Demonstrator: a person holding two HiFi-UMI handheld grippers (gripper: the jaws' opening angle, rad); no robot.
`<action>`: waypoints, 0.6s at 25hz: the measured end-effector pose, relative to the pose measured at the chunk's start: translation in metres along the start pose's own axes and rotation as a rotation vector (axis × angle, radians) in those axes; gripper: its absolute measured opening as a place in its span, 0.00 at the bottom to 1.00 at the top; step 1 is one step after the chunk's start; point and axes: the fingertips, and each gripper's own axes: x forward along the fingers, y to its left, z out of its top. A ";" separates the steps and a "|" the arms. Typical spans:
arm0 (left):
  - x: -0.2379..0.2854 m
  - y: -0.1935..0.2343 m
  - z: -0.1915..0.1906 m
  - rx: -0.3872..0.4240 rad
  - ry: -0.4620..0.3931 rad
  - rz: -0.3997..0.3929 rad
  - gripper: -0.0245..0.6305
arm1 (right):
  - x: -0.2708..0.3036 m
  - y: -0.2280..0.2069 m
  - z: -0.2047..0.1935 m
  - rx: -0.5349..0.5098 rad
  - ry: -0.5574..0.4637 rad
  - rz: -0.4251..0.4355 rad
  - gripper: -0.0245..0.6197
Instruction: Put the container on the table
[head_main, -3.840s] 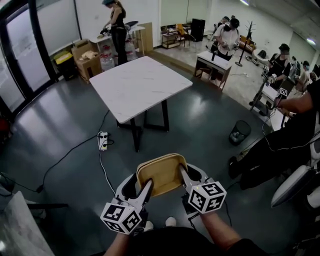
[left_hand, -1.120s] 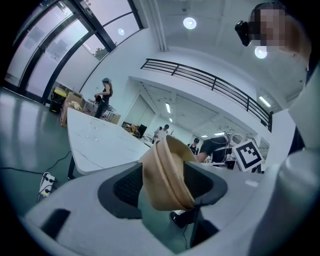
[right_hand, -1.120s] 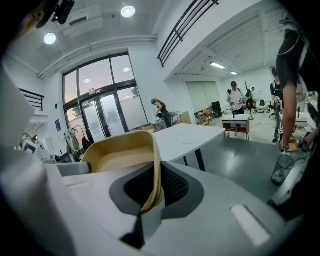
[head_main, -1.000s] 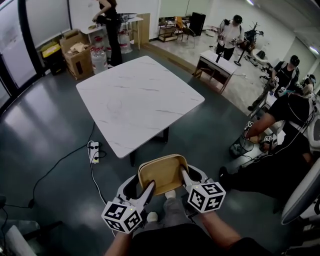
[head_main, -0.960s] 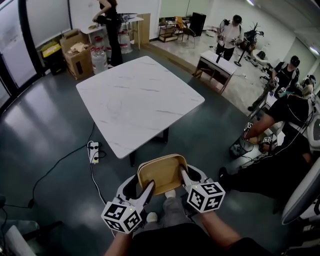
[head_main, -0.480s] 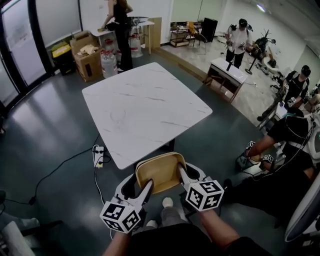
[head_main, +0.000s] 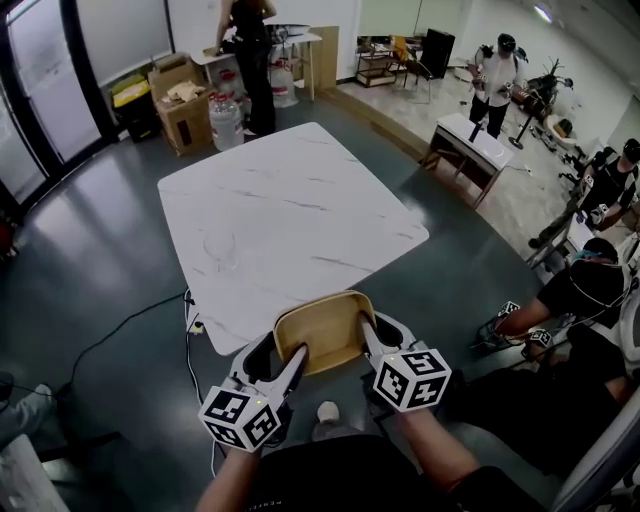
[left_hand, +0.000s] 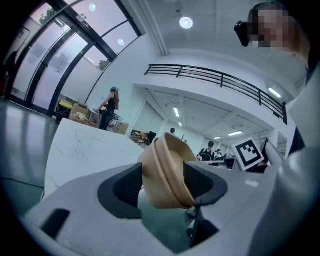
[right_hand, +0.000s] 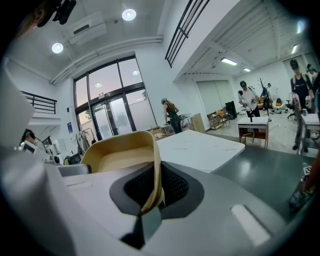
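Left tool (head_main: 280, 355): jaws set narrow, clamped on the left wall of the container (head_main: 320, 335). In the left gripper view the tan wall and its rolled rim fill the gap between the two dark pads. Grip looks firm.

Container: tan, shallow, empty, open side up. It hangs between the two tools, held clear of any surface and roughly level, tipped a little toward the person.

Right tool (head_main: 375, 332): jaws nearly together, pinching the thin right wall of the container. The right gripper view shows the rim edge-on between the pads.

Change: 3.8 s ago the white marble worktop (head_main: 290, 220) stood well ahead of both tools, with a wide stretch of grey floor (head_main: 100, 250) between. At 0.5 s ago it was near. Now its near edge sits just ahead of the tools, and the container's far rim overlaps that edge in the head view. The hold on the container is unchanged throughout.

Meaning: the approach is about done. Judged remaining: carry the container forward over the worktop, lower it flat, open both tools. The worktop ahead of the tools is bare, so nothing blocks the set-down.
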 end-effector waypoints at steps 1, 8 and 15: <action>0.009 0.000 0.001 0.001 -0.001 0.003 0.41 | 0.004 -0.007 0.005 -0.002 -0.001 0.005 0.07; 0.055 0.004 0.005 0.009 0.010 0.031 0.41 | 0.030 -0.044 0.025 -0.009 -0.005 0.033 0.07; 0.079 0.022 0.014 -0.007 0.008 0.068 0.41 | 0.061 -0.057 0.033 -0.005 0.013 0.063 0.07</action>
